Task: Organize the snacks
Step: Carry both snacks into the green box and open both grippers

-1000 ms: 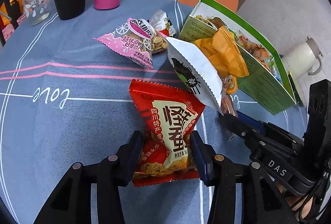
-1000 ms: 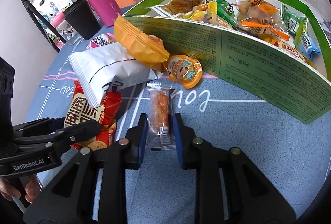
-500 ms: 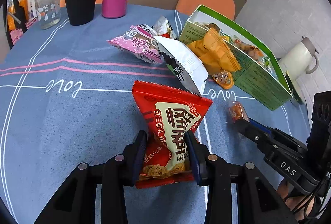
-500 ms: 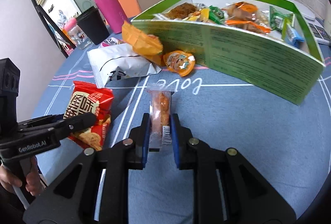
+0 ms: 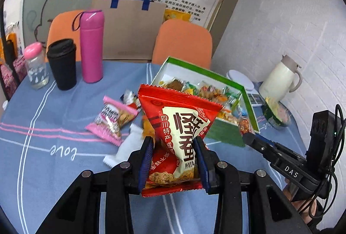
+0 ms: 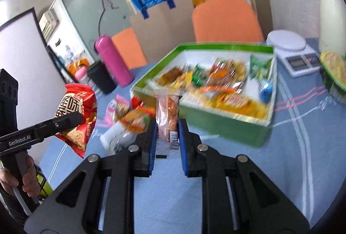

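My left gripper [image 5: 173,143] is shut on a red snack bag [image 5: 180,123] and holds it upright, high above the blue tablecloth. From the right wrist view the same red snack bag [image 6: 79,117] hangs at the left. My right gripper [image 6: 167,128] is shut on a small clear packet [image 6: 168,117] with an orange snack inside, lifted in front of the green box [image 6: 225,125]. The green box [image 5: 218,80] is open and holds several snacks. A pink packet [image 5: 110,120] and a white bag [image 5: 127,147] lie loose on the table to its left.
A pink bottle [image 5: 91,45], a black cup [image 5: 62,64] and a small jar [image 5: 35,66] stand at the far left. A white jug [image 5: 280,78], a scale [image 6: 292,50] and a green bowl [image 6: 333,69] sit right of the box. Orange chairs [image 5: 182,41] stand behind the table.
Both grippers have risen well above the table with their snacks. The red bag and the clear packet now hang in the air, and the view looks down on the box from higher up.
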Available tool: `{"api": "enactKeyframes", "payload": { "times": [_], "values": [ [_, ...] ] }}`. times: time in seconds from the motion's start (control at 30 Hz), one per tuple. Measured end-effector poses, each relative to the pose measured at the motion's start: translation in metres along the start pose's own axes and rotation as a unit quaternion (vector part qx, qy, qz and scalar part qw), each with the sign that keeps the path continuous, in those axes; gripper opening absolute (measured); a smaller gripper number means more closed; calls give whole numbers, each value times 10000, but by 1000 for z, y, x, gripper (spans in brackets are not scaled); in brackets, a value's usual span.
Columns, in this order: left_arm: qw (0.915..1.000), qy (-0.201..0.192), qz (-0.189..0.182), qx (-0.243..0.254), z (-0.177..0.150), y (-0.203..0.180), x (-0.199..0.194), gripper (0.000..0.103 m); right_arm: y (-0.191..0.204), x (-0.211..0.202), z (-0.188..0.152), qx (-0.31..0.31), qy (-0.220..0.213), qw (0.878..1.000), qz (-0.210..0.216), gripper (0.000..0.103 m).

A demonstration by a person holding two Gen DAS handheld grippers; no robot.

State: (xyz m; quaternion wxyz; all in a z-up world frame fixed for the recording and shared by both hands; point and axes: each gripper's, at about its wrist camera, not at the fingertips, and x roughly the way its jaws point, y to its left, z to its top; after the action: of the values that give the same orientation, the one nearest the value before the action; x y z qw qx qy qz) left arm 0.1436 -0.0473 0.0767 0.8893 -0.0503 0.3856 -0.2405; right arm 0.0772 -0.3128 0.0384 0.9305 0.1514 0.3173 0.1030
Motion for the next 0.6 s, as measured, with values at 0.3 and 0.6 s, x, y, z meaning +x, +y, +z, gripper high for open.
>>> {"api": "enactKeyframes", "payload": {
  "times": [0.3,0.6],
  "values": [
    [9995,-64,-206,214,55,-41,51,38,-40,-10,45,163,-473,9967,-638,21],
    [9992,274,-121,266,76,-59,105,38,-66,28,51,304,-190,9948,-949,22]
  ]
}}
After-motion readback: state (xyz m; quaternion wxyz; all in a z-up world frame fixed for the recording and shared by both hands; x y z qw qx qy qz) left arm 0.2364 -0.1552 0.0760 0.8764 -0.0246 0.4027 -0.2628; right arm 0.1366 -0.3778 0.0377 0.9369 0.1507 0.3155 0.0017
